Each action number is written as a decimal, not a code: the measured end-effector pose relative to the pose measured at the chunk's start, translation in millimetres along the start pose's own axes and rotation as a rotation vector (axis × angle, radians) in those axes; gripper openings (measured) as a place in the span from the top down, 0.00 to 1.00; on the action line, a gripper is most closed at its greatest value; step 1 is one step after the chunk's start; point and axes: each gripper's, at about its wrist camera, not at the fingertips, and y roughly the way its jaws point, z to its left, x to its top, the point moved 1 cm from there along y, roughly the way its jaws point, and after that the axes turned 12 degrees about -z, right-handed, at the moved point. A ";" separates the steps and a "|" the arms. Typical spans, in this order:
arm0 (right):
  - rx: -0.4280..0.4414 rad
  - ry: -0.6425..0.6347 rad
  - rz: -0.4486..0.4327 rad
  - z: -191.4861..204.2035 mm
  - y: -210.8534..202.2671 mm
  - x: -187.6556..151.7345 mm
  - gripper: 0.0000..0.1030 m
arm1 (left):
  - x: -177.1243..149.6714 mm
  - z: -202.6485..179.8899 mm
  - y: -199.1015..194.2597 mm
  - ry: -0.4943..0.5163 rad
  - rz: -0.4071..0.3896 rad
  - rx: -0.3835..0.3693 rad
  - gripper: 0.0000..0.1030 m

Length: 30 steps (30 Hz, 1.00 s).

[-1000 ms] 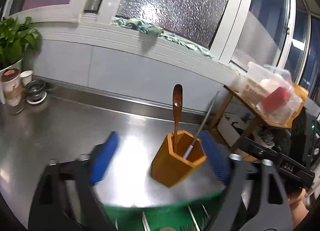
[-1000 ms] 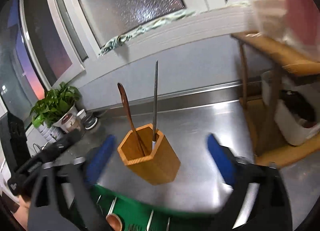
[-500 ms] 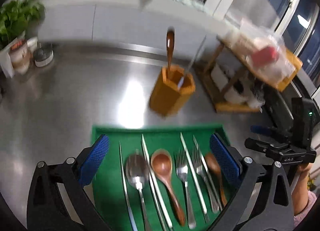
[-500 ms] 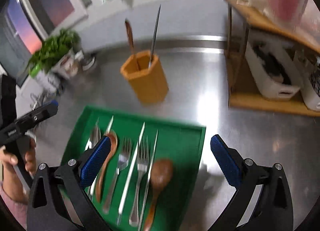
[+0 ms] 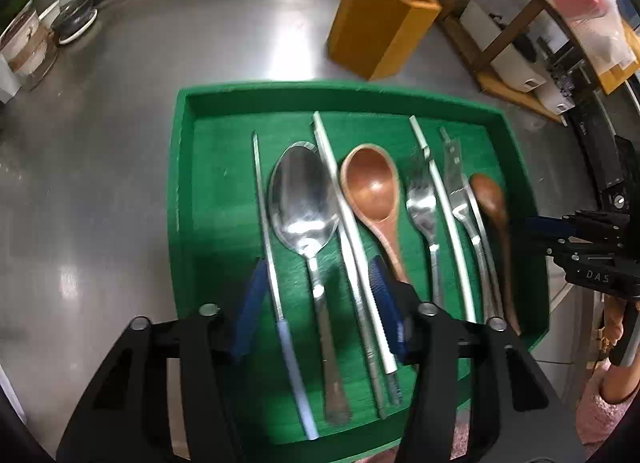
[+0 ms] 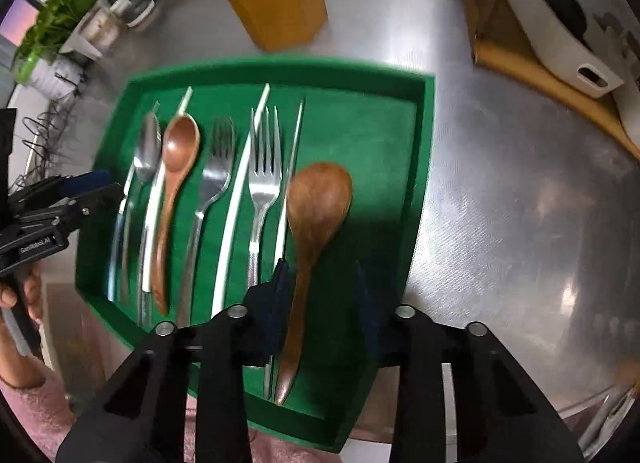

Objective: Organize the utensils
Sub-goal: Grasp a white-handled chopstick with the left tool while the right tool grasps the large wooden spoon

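Fingers of the left gripper (image 5: pixel 316 303) are closing over the near end of the green tray (image 5: pixel 182 167), and between them lie more than one handle: the metal spoon (image 5: pixel 302 199), a thin chopstick (image 5: pixel 266 231) beside the left finger, and a pair of chopsticks (image 5: pixel 344 223) beside the right finger. No pad presses yet on any of them. The fingers of the right gripper (image 6: pixel 320 299) are closing too, with the handle of the dark wooden spoon (image 6: pixel 316 203) between them, and a thin metal chopstick (image 6: pixel 290 183) lies just beside the left finger.

The risk, I think, is a double catch. The left fingers may pinch a chopstick together with the spoon, so that one of them slips out and falls. The right fingers may drag the neighbour chopstick. The wooden holder (image 5: pixel 380 19) stands on the steel surface (image 5: pixel 100 143) beyond the tray, with utensils already in it.

One second earlier both grippers were wide and looked almost level at the holder and the window. Now both point steeply down on the tray, much lower, with fingers half narrowed.
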 end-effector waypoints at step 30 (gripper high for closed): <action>-0.070 -0.027 0.083 26.9 32.2 8.4 0.89 | 8.7 14.6 28.0 0.024 0.180 0.083 0.95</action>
